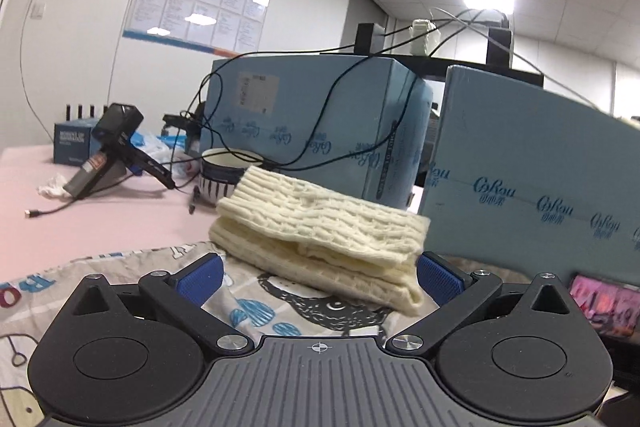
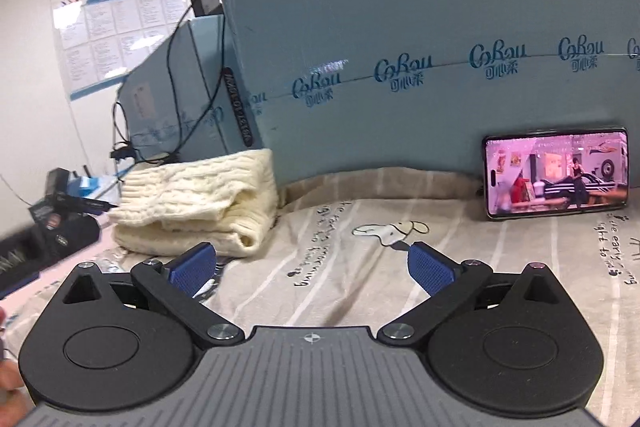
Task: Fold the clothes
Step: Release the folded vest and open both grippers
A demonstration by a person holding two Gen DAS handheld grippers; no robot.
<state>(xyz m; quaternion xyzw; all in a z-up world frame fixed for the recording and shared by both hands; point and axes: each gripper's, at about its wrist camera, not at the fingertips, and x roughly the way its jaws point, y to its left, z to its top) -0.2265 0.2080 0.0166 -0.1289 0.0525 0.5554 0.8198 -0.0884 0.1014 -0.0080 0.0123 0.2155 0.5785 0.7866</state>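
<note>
A cream knitted garment (image 1: 320,235) lies folded into a thick stack on a printed cartoon cloth (image 1: 280,307). My left gripper (image 1: 319,273) is open, its blue pads (image 1: 204,275) on either side of the stack's near edge, with nothing held. In the right wrist view the same folded knit (image 2: 196,203) sits at the left, against a blue box. My right gripper (image 2: 312,265) is open over the printed cloth (image 2: 360,267), right of the knit, its left pad (image 2: 192,267) just short of the stack.
Large blue cartons (image 1: 316,123) (image 2: 420,67) stand close behind the cloth, with black cables (image 1: 328,99) draped over them. A phone (image 2: 556,173) playing video leans on the right carton. A striped cup (image 1: 224,175), another handheld gripper (image 1: 116,151) and a small box (image 1: 76,143) sit on the pink table (image 1: 100,227).
</note>
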